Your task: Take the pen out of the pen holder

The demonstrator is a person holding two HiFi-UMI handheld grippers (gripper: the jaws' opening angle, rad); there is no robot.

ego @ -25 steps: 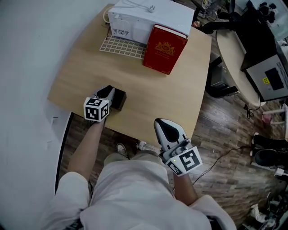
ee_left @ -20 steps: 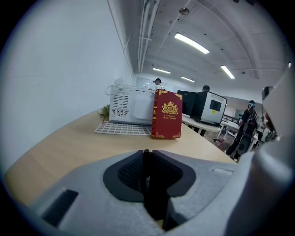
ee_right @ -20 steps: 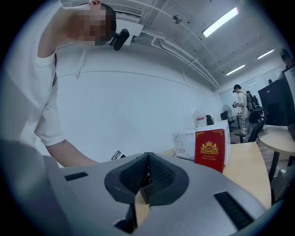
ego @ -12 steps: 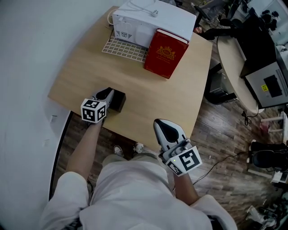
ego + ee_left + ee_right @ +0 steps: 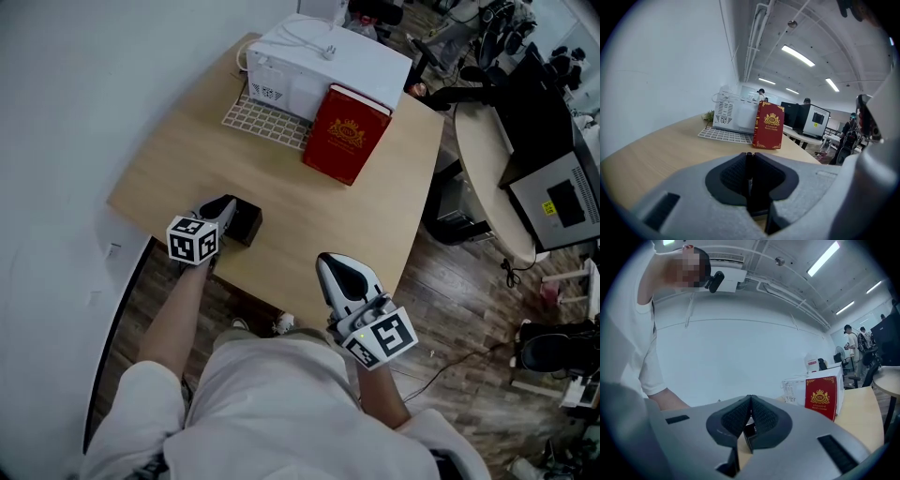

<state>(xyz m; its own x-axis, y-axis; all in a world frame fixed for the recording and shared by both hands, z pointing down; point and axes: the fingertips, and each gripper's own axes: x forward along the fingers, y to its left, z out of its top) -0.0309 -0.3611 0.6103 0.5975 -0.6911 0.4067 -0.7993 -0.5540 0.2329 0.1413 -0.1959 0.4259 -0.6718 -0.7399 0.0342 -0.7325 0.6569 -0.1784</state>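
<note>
A small black pen holder stands near the table's front left edge. My left gripper sits right against the holder's left side. In the left gripper view its jaws are closed on a thin dark pen that stands upright between the pads. The pen is too slim to make out in the head view. My right gripper hovers at the table's front edge, well right of the holder. Its jaws are shut with nothing between them. The black holder shows through the gap below those jaws.
A red hardback book stands upright at the back of the wooden table, leaning on a white appliance with a white grid mat beside it. A wall runs along the left; desks and equipment fill the right.
Both grippers have kept their places. Only the head view has shifted a little, so the table sits slightly lower in the picture.
</note>
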